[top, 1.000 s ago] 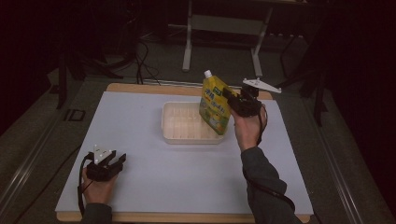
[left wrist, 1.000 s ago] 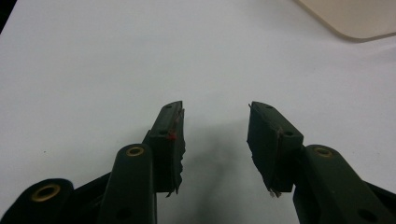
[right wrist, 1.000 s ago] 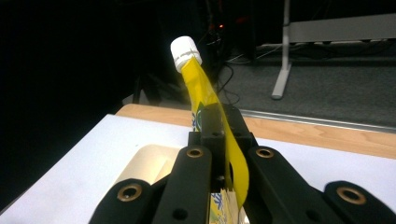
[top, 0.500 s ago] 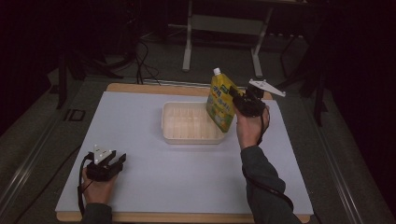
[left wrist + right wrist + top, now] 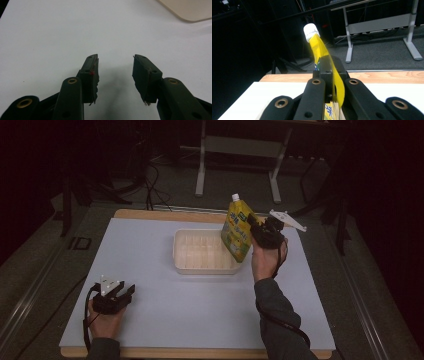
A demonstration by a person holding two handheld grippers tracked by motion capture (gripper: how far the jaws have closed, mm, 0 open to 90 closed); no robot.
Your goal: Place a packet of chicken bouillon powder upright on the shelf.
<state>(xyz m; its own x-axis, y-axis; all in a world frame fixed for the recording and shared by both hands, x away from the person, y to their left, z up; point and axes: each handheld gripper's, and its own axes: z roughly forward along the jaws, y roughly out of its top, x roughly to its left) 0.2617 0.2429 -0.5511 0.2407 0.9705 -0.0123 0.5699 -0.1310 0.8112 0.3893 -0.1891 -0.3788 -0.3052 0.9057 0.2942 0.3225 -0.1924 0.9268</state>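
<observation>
Pouch [image 5: 238,227] shifted toward tray's [image 5: 200,268] right rim

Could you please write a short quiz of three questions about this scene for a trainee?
1. True or false: the right gripper is shut on the yellow pouch.
2. What colour is the pouch's cap?
3. Where is the left gripper? A) inside the plastic tray B) near the front left of the table, jaws open and nothing between them C) gripping the pouch

Key: 1 true; 2 white; 3 B.
</observation>
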